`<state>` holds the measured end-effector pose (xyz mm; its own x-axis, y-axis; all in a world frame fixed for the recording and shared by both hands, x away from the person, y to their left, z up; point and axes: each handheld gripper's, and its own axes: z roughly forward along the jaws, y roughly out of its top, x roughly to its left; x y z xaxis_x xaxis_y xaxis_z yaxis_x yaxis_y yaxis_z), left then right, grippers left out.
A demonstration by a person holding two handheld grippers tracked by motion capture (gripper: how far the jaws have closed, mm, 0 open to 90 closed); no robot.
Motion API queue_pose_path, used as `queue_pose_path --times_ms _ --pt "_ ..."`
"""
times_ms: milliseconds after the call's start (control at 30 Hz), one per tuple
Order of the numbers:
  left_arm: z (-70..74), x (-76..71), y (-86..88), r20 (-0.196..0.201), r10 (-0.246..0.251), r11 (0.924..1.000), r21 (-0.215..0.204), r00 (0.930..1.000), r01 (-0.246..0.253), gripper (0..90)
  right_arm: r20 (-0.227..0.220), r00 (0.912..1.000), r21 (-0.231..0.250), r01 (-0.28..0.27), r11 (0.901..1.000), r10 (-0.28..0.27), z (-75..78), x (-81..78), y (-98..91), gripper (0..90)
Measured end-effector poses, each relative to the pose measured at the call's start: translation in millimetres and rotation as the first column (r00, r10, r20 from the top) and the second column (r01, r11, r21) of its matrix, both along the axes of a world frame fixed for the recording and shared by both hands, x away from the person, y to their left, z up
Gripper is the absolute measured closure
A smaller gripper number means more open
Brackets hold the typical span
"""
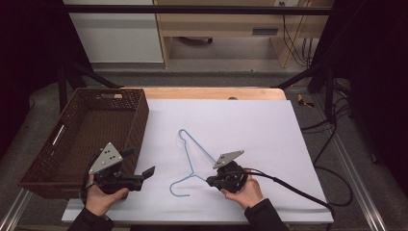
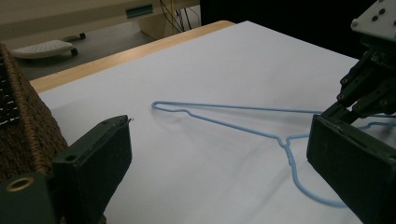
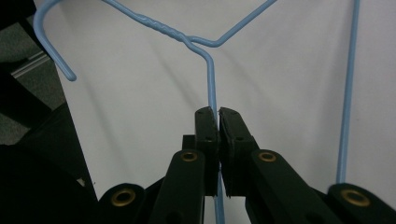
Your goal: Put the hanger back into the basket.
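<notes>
From above, on a table covered with a white sheet (image 1: 250, 125), a thin blue wire hanger (image 1: 188, 149) lies flat near the middle, its hook curling toward my side. My right gripper (image 1: 210, 181) sits at the hanger's near right edge with its jaws pinched onto the wire close to the twisted neck. My left gripper (image 1: 148, 172) hovers to the left, jaws spread and holding nothing, just beside a dark woven basket (image 1: 139, 120) at the table's left edge. Along my left gripper's own camera, its two black jaws stand wide apart with bare sheet between them; the hanger (image 2: 233, 122) stretches across ahead, and my right gripper (image 2: 343, 109) grips its far end. Along my right gripper's camera, the jaws are squeezed together on one straight run of the blue wire (image 3: 211, 84), the twisted neck and hook lying beyond.
</notes>
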<state>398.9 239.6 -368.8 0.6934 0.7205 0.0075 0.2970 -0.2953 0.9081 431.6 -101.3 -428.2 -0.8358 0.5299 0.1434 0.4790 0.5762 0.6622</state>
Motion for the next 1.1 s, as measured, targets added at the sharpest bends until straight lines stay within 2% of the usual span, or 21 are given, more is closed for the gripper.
queue_pose_path --times_ms 200,367,500,767,900,1100 --pt "-9.4 -4.5 -5.7 -0.022 -0.015 0.9997 0.021 0.9996 0.016 6.6 0.009 0.9998 0.041 0.016 0.999 -0.016 7.2 0.7 -7.3 87.5" --pt "-19.8 -6.8 -13.0 -0.047 -0.036 0.9984 0.043 0.9982 0.038 7.0 0.011 0.9996 0.049 0.024 0.9985 -0.025 9.6 1.4 -10.2 87.5" --pt "-29.7 -5.2 -24.9 -0.067 -0.052 0.9963 0.065 0.9964 0.057 7.4 0.013 0.9995 0.061 0.028 0.9977 -0.029 10.8 1.2 -11.3 87.5" --pt "-42.2 -1.5 -55.8 -0.066 -0.071 0.9941 0.078 0.9953 0.076 13.0 0.004 0.9992 0.073 0.039 0.9966 -0.039 9.9 1.9 -12.1 87.5" --pt "-44.7 2.6 -71.4 -0.067 -0.092 0.9912 0.088 0.9935 0.098 16.9 0.005 0.9993 0.064 0.036 0.9973 -0.037 9.6 2.0 -12.2 87.5" --pt "-49.1 12.4 -91.0 -0.076 -0.115 0.9876 0.098 0.9904 0.122 28.2 0.007 0.9993 0.066 0.036 0.9972 -0.036 9.4 2.1 -12.8 87.5"
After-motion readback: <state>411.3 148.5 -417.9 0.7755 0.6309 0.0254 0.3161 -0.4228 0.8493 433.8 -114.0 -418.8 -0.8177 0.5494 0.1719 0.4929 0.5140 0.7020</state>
